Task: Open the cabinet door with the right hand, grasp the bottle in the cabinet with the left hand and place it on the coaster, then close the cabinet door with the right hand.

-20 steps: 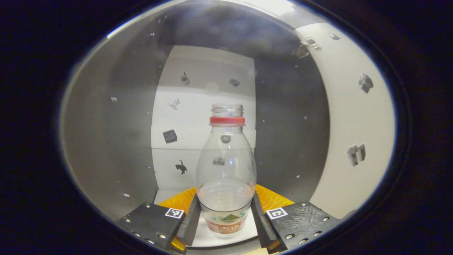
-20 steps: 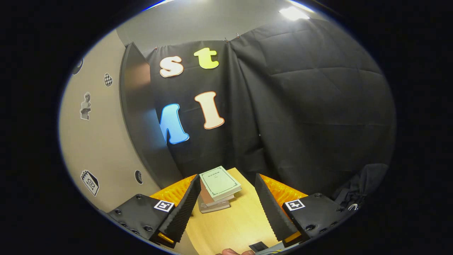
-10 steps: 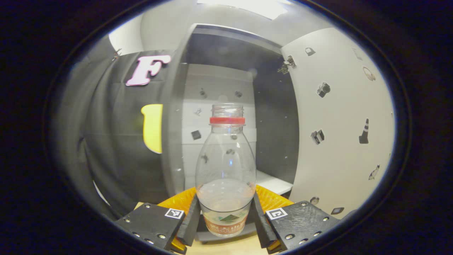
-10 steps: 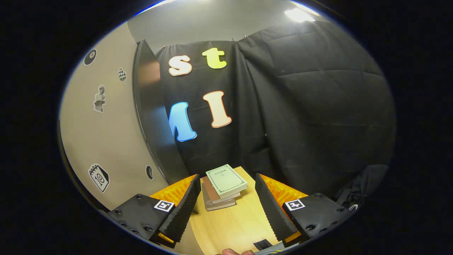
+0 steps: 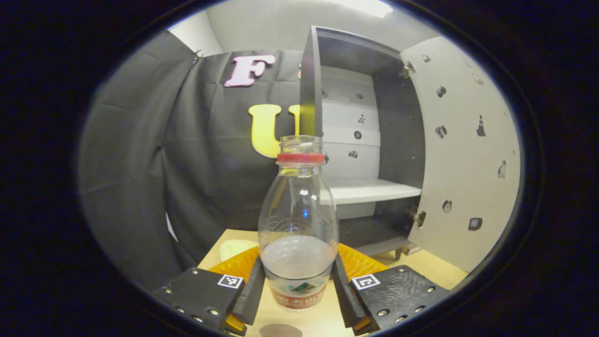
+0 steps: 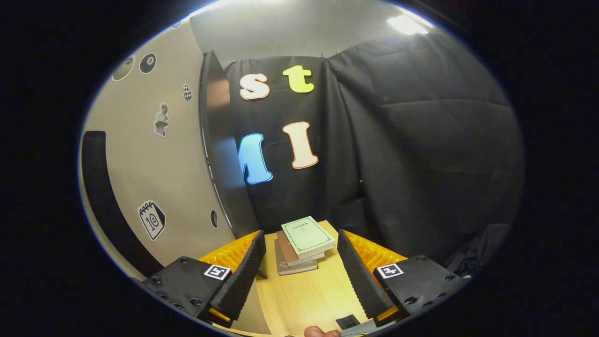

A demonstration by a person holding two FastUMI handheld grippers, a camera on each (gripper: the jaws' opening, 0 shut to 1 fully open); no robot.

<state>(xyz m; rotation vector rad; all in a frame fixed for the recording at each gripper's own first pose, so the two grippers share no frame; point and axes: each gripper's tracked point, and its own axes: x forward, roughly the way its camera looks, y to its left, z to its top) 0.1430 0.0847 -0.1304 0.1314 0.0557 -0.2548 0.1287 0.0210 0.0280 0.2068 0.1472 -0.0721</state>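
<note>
Bottle (image 5: 298, 220) between left gripper (image 5: 296, 295) fingers (image 5: 249, 292)

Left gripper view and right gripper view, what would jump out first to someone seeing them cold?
The clear bottle with its red neck ring, upright at the centre of the left gripper view, clamped low down by the left hand-held gripper. Behind it on the right stands the cabinet, its sticker-dotted door swung open. In the right gripper view, a stack of books lies on the wooden table beyond the right hand-held gripper, whose jaws are open.
</note>
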